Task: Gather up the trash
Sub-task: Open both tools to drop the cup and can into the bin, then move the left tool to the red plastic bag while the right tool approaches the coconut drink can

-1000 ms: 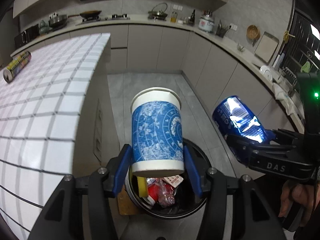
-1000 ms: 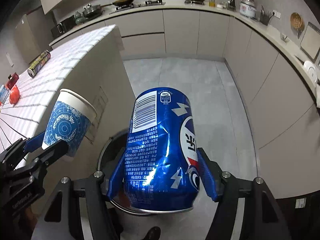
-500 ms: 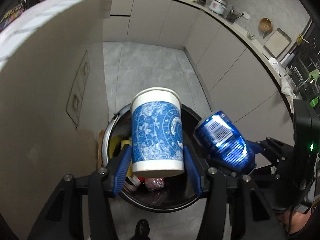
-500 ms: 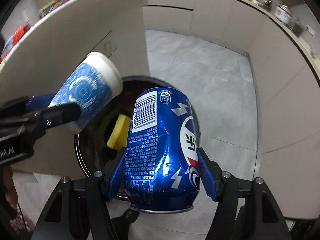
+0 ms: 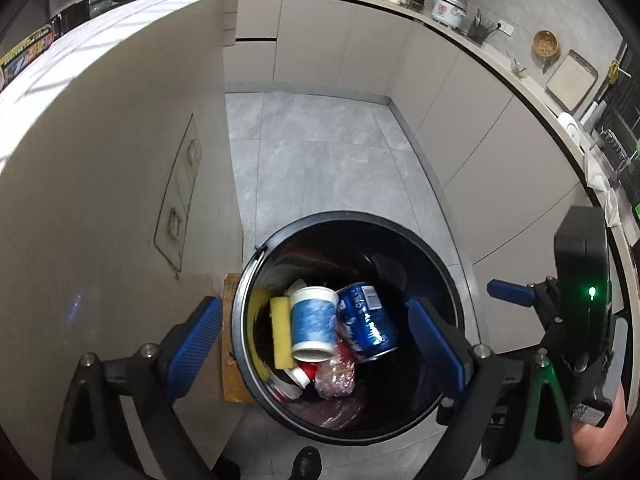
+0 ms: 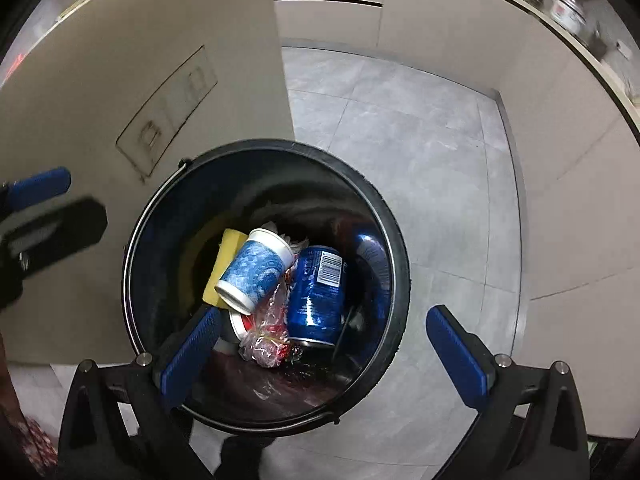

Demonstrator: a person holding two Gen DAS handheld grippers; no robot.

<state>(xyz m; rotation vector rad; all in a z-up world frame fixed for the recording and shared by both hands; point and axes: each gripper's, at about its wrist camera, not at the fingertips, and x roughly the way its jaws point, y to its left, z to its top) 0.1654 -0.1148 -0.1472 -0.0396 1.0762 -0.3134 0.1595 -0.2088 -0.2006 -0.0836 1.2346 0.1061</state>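
Both tools point steeply down over the black bin (image 5: 448,280). Left tool (image 5: 316,344): jaws opening, spread wide, nothing between the pads. Right tool (image 6: 324,352): same, opening and empty. Paper cup (image 5: 313,322) and blue can (image 5: 366,322) lie below both tools inside the bin, side by side and touching, on a yellow sponge (image 5: 280,332) and a crumpled wrapper (image 5: 336,380). Judgement: drop done; remaining trash probably on the counter (image 5: 80,64), up and left of the left tool, which is nearer. The bin rim and the counter's side panel stand between.
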